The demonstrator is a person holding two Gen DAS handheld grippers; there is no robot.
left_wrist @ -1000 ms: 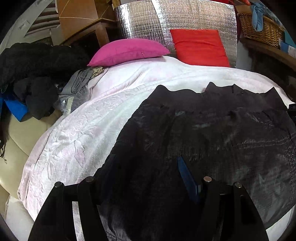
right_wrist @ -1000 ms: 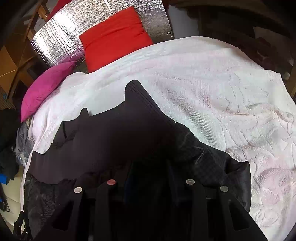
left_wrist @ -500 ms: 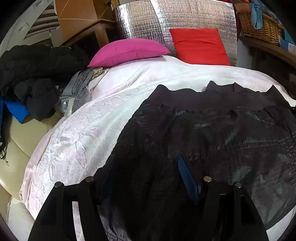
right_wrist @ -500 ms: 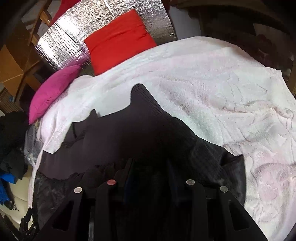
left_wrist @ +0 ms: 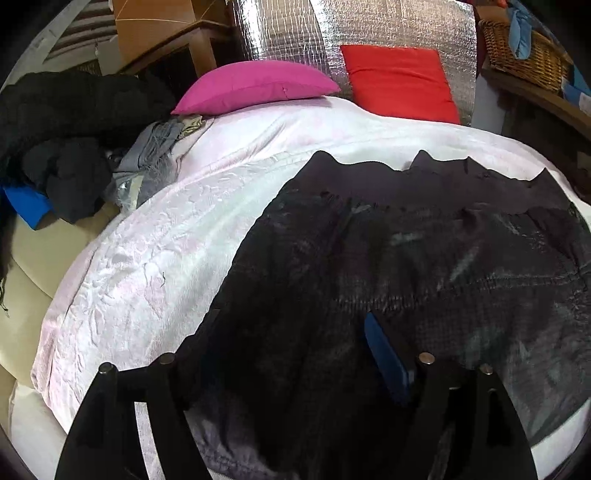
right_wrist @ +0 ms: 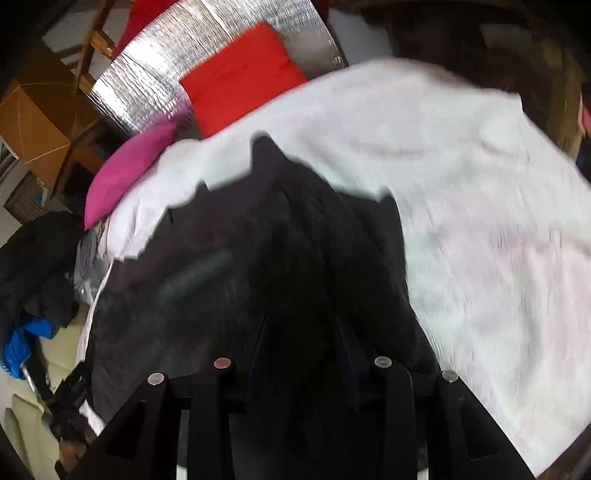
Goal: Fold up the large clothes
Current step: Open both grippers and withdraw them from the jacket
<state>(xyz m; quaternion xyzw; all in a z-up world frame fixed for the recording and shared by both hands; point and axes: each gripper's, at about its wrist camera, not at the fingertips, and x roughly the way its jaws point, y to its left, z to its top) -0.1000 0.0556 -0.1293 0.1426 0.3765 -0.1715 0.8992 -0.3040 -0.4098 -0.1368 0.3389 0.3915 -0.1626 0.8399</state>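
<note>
A large black jacket [left_wrist: 424, 266] lies spread on a white quilted bedspread [left_wrist: 155, 258], its ribbed hem toward the pillows. My left gripper [left_wrist: 295, 332] is over the jacket's near edge with its jaws wide apart, one blue pad [left_wrist: 384, 350] showing, black cloth lying between the fingers. In the right wrist view the jacket [right_wrist: 258, 258] bunches up against my right gripper [right_wrist: 301, 332]; its jaws stand apart with dark cloth between them, and the frame is blurred, so the grip cannot be told.
A pink pillow [left_wrist: 255, 86] and a red pillow [left_wrist: 399, 81] lean on a silver foil panel [left_wrist: 369, 29] at the bed's head. A heap of dark and grey clothes [left_wrist: 74, 147] lies at the left. A wicker basket [left_wrist: 524, 55] stands at the back right.
My right gripper has swung left and lifted, dragging the jacket's right side up and over; that view is now blurred. The left gripper has barely moved.
</note>
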